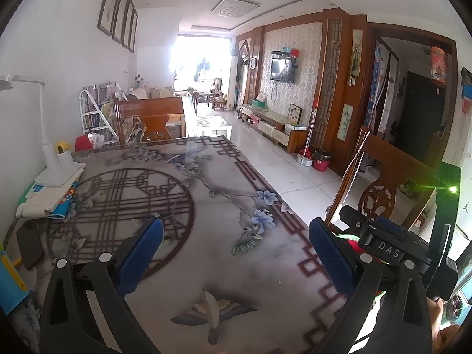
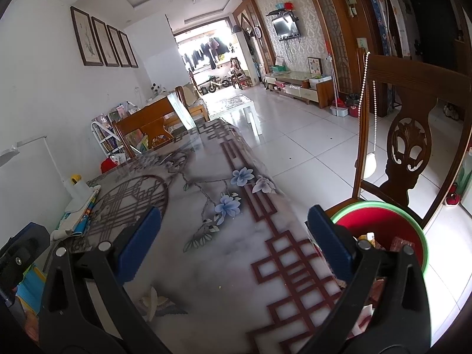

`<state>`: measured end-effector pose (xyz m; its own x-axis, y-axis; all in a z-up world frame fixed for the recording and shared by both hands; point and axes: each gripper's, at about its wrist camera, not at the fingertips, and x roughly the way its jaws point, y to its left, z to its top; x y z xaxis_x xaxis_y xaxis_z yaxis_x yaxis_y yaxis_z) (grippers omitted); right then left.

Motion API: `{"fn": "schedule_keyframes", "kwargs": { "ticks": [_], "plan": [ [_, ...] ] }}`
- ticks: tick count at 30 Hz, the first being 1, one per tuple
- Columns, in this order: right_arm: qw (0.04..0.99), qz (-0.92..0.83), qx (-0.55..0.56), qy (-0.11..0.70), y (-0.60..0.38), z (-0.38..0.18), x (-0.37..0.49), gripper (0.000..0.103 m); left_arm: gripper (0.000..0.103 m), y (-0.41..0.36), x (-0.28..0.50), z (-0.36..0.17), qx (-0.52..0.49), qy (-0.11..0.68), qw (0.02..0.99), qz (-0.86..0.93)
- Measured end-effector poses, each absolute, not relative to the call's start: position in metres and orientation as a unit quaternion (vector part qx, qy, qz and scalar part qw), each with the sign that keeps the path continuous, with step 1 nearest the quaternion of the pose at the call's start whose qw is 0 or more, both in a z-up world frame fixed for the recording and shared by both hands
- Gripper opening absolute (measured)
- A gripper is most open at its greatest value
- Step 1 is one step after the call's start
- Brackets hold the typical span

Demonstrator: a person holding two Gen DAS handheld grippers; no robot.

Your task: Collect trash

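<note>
Left tongs point(image 1: 236, 253) and right tongs point(image 2: 234, 244) gape wide, empty, over the counter point(image 2: 206, 253). Red bin point(image 2: 392, 230) with trash inside sits just off the counter's right edge.

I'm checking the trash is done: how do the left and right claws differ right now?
The left claw hangs over the patterned table, while the right claw straddles the table edge, its right finger over the red bin. The bin, holding scraps, fills the right view; the left barely shows it. Both are open and empty.
</note>
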<state>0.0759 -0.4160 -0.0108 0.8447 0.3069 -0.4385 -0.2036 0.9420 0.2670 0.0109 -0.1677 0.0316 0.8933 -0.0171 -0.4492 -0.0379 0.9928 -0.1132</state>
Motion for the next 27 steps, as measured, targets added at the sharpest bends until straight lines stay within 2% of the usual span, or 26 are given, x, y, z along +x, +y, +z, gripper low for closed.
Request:
{"fn": "schedule_keyframes", "kwargs": {
  "ticks": [27],
  "plan": [
    [0.952, 0.137, 0.1, 0.254, -0.4154, -0.0189, 0.0772, 0.098, 0.095, -0.1654, 0.0127, 0.0258, -0.066, 0.24, 0.968, -0.001]
  ]
}}
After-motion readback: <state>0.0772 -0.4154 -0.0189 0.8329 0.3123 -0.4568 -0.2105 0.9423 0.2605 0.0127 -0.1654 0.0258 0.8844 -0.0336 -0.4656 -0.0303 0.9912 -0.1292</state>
